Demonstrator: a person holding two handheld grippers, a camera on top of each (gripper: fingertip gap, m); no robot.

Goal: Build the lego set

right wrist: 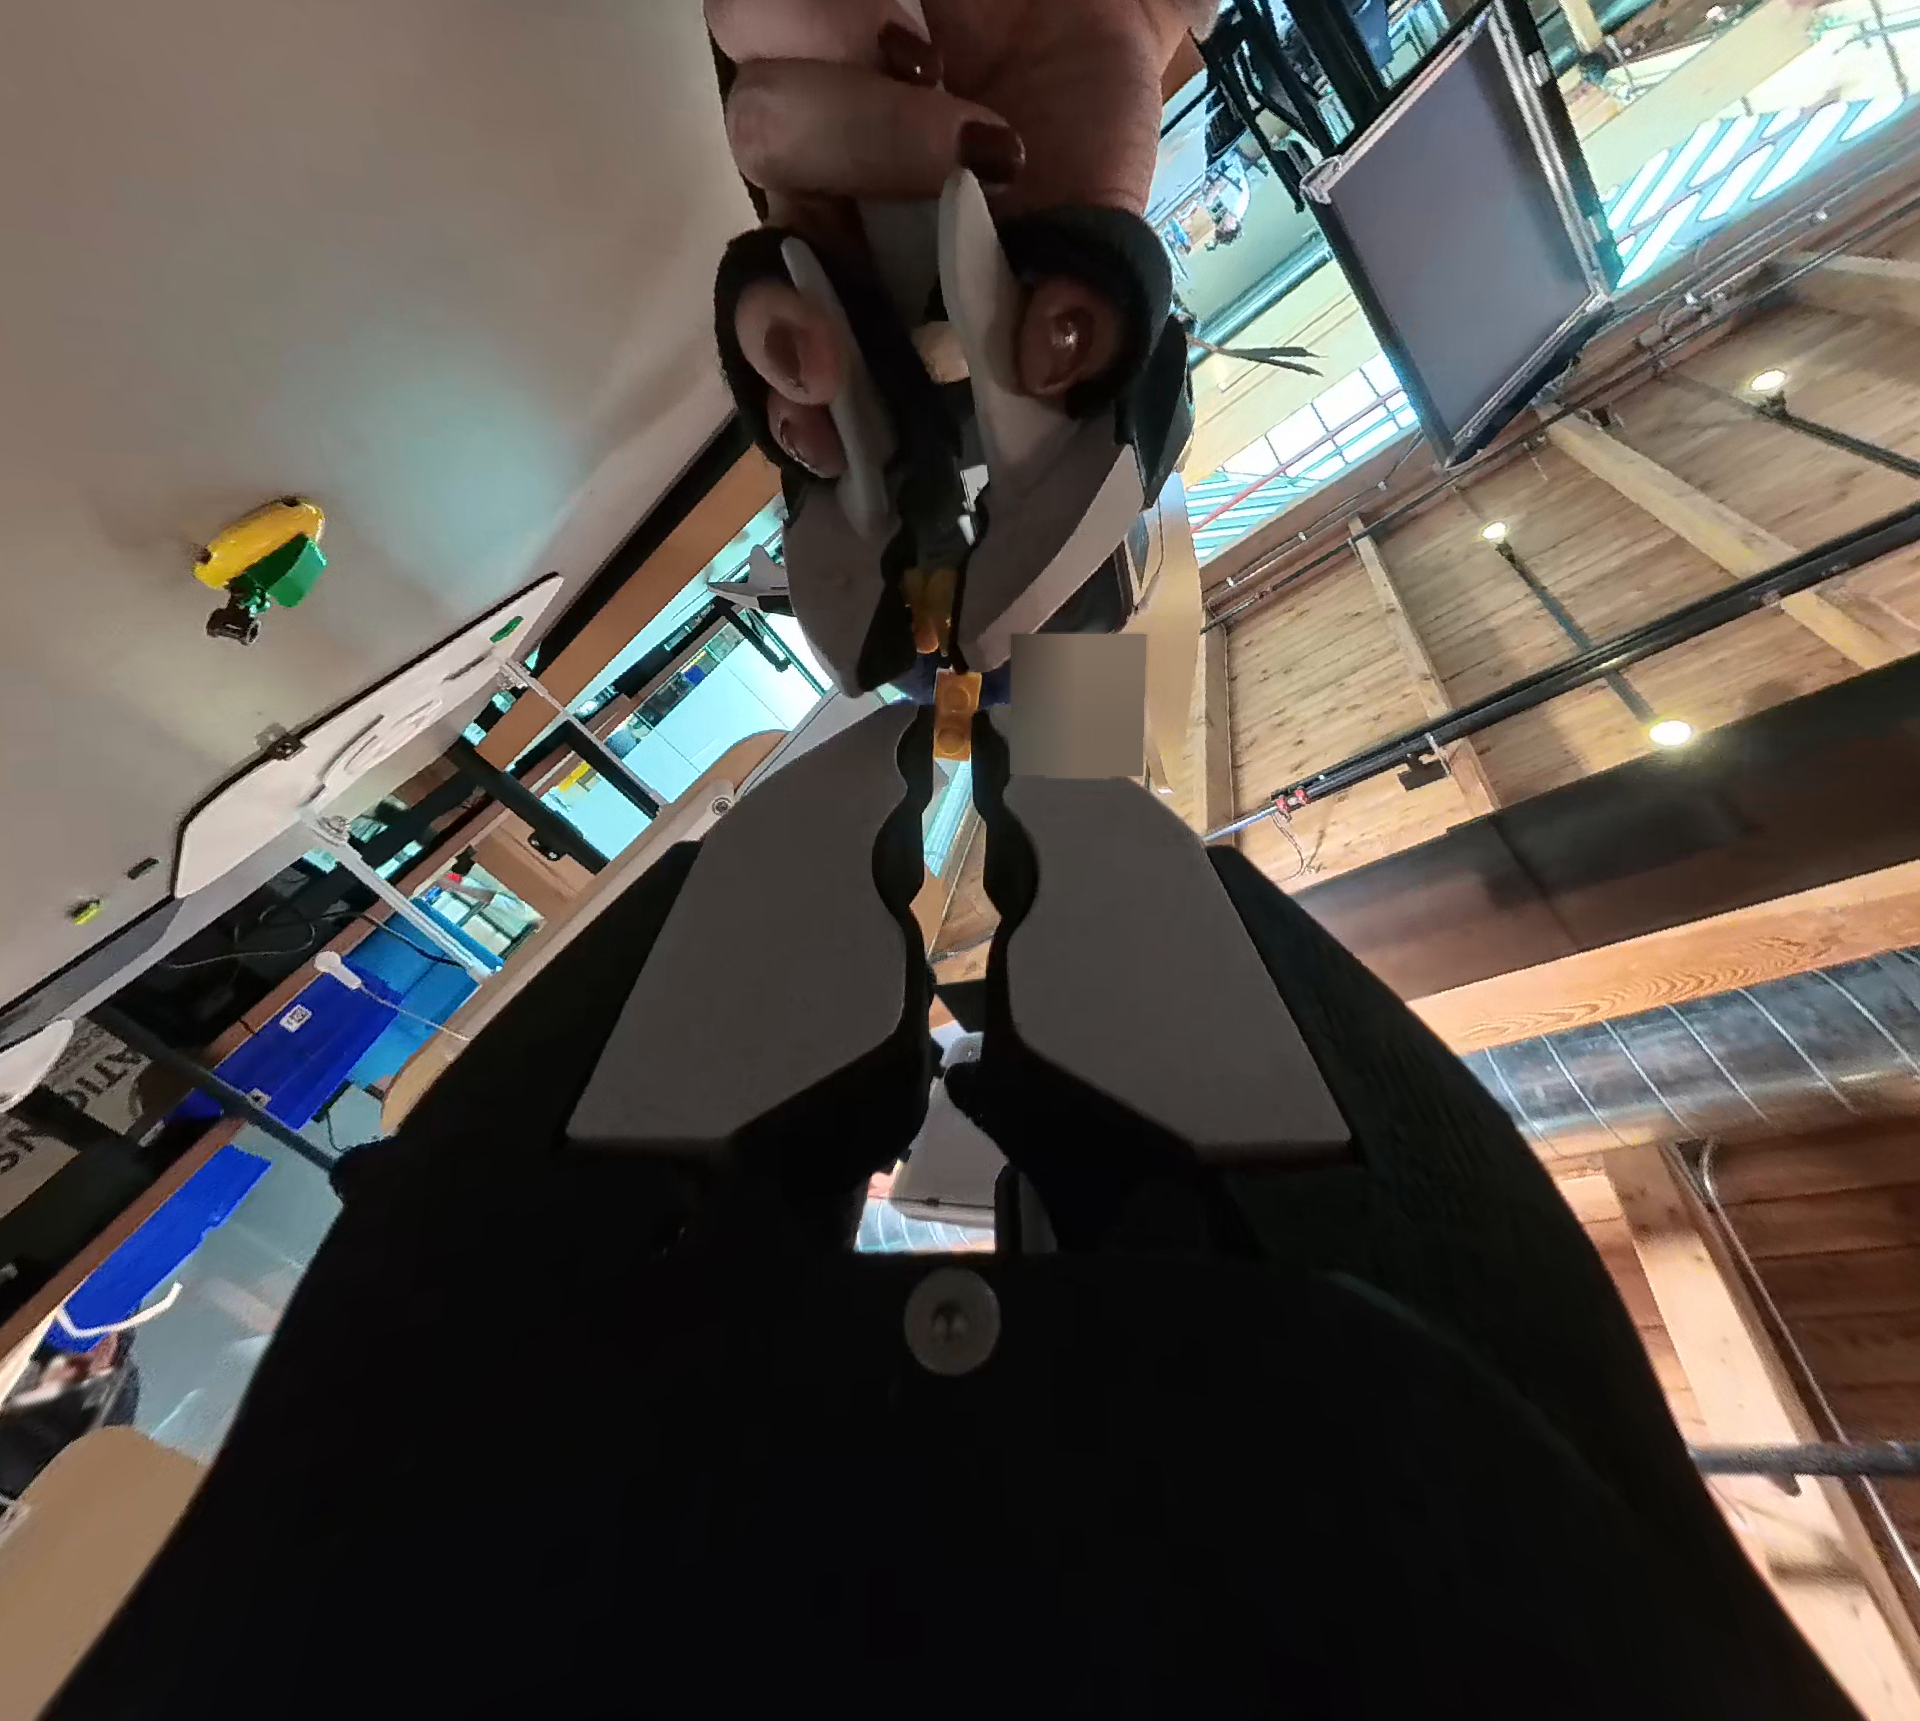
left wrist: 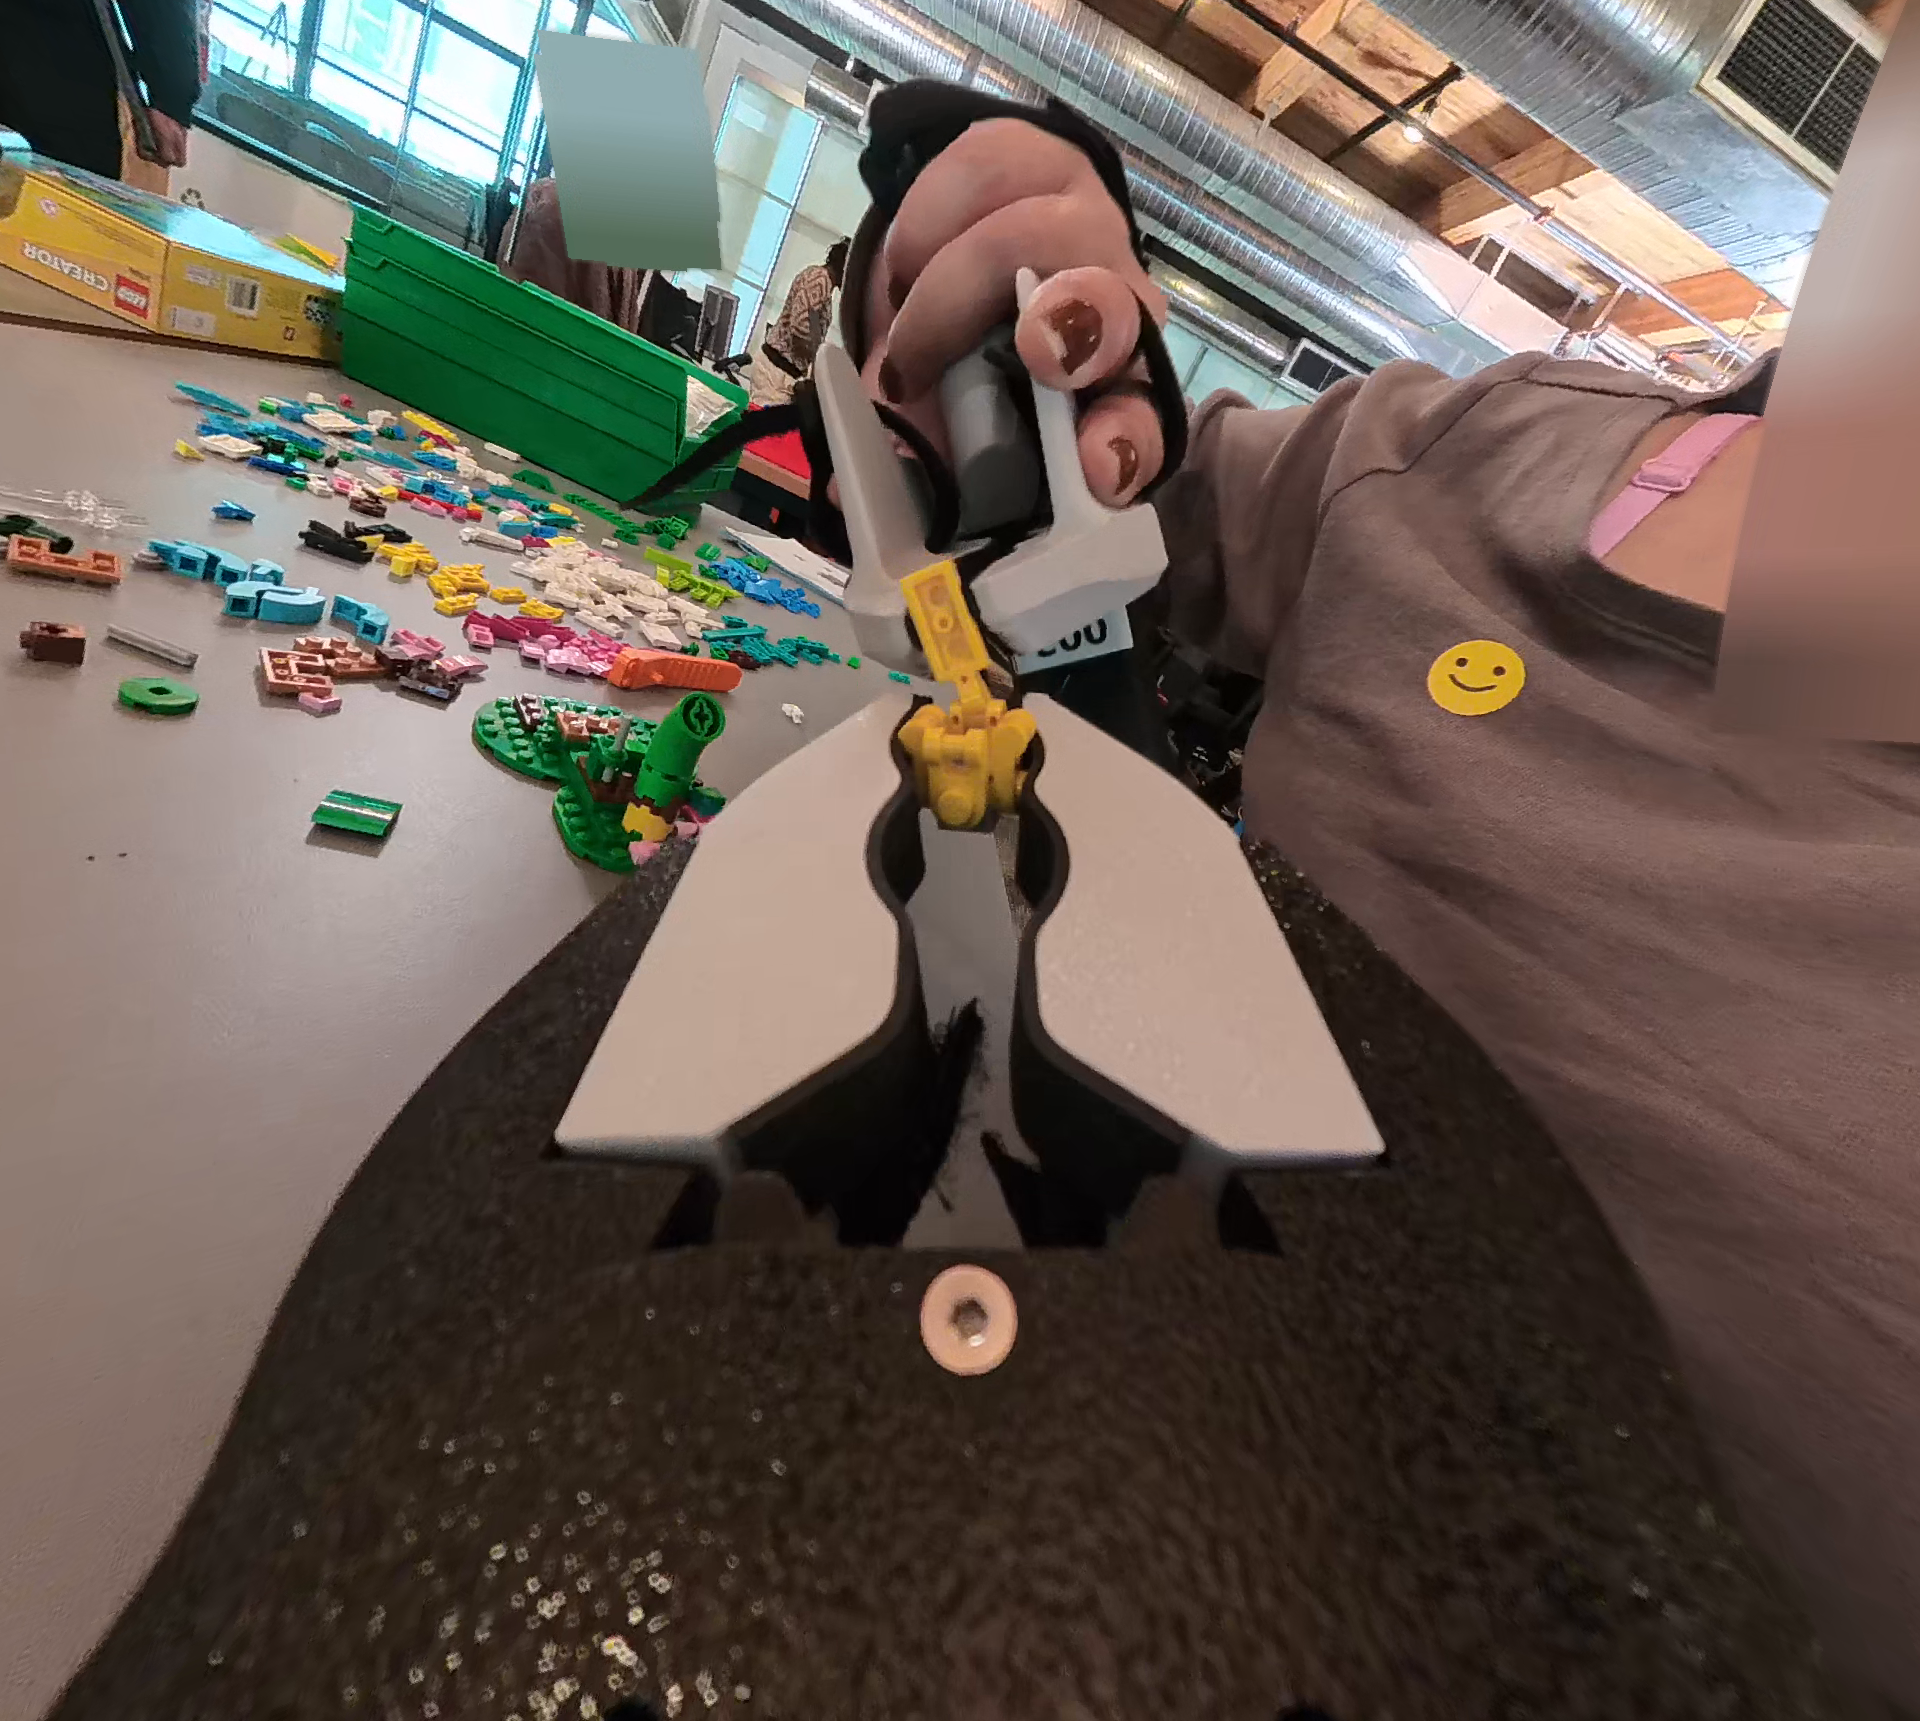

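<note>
My left gripper point(left wrist: 964, 736) is shut on a small yellow lego assembly point(left wrist: 961, 772) and holds it up in the air above the table's near edge. My right gripper point(right wrist: 951, 731) is shut on a narrow yellow plate point(right wrist: 954, 715). In the left wrist view the right gripper point(left wrist: 940, 643) comes from above with that yellow plate point(left wrist: 940, 622), whose lower end meets the top of the assembly. In the right wrist view the left gripper point(right wrist: 930, 622) faces mine tip to tip, with the yellow assembly point(right wrist: 928, 596) between its fingers.
Several loose coloured bricks point(left wrist: 499, 549) lie across the grey table point(left wrist: 208, 996). A green baseplate build with a green cylinder point(left wrist: 623, 767), an orange brick separator point(left wrist: 675, 669), a green bin point(left wrist: 520, 362) and a yellow lego box point(left wrist: 156, 269) stand behind. A person's torso point(left wrist: 1558, 840) is close at the right. My two grippers' fingertips are within a few centimetres of each other.
</note>
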